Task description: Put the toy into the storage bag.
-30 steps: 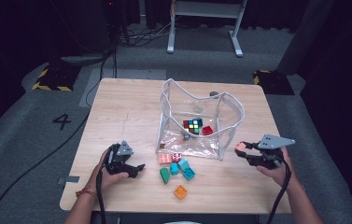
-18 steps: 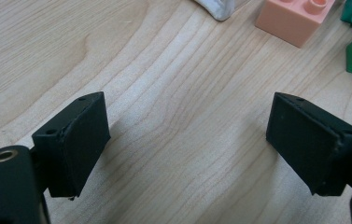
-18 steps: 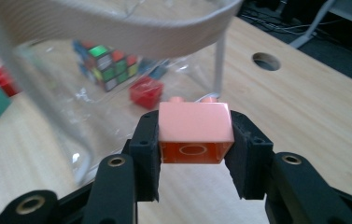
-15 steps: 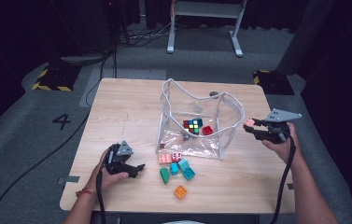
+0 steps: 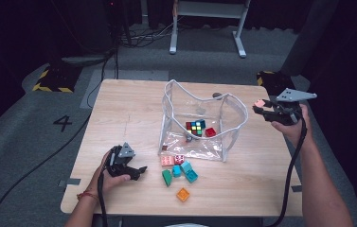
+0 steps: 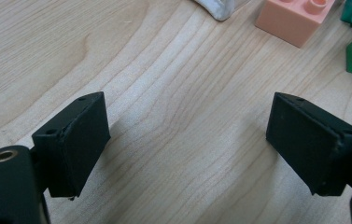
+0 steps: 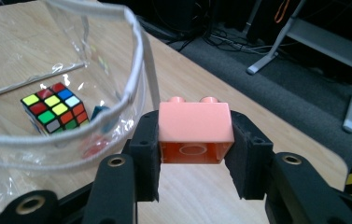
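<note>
1 pink brick (image 7: 195, 123) sits clamped in the right gripper (image 5: 267, 108), which has climbed from the surface (image 5: 129, 109) to beside the clear bag's (image 5: 228, 124) rim; drop-in looks next. Left gripper (image 5: 136, 171) rests, jaws apart.

- "4" (image 5: 62, 123): large white digit painted or taped on the grey floor, just off the left edge of the table (image 5: 124, 109), seen in the high view.
- Yellow-and-black hazard stripes (image 5: 50, 87) on the floor near the table's far-left corner: a marking, no text.
- Nothing else legible: no readable labels or brands on anything on the tabletop.
</note>
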`<state>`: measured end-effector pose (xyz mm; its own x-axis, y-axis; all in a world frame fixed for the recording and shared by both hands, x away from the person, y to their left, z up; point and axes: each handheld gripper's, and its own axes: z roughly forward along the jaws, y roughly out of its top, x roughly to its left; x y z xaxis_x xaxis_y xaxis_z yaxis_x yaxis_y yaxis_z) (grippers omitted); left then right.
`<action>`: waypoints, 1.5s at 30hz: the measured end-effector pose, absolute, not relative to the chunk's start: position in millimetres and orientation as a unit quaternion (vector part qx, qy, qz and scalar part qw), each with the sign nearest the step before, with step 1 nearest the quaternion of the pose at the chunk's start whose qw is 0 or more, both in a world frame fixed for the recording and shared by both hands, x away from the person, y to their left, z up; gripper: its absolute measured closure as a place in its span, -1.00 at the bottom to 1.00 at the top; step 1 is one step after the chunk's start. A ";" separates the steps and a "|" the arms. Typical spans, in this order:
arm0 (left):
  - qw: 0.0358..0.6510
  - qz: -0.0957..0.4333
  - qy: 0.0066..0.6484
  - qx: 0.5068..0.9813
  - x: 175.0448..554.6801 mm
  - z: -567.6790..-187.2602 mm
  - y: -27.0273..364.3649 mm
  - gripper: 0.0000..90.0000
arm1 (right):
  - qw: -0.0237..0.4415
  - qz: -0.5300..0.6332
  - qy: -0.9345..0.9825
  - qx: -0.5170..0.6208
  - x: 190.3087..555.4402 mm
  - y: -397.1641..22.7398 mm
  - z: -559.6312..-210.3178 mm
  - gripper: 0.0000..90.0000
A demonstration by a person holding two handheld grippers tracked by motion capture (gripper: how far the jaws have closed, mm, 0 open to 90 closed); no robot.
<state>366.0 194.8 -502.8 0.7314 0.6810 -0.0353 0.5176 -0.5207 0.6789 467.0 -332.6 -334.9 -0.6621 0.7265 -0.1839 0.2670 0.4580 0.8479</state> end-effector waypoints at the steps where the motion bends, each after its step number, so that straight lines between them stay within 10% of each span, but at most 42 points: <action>1: 0.345 0.118 0.347 0.864 366.0 -502.8 194.8 -0.70 | 0.274 0.422 0.808 0.306 467.6 -332.2 -331.8 0.32; 45: 0.345 0.118 0.347 0.864 366.0 -502.8 194.8 -0.70 | 0.180 0.421 0.876 0.149 482.3 -221.6 -315.2 0.32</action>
<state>366.0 194.8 -502.8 0.7315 0.6809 -0.0358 0.5179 -0.5207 0.6788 482.3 -221.6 -315.2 -0.8905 0.4130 -0.1909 0.1091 0.6012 0.7916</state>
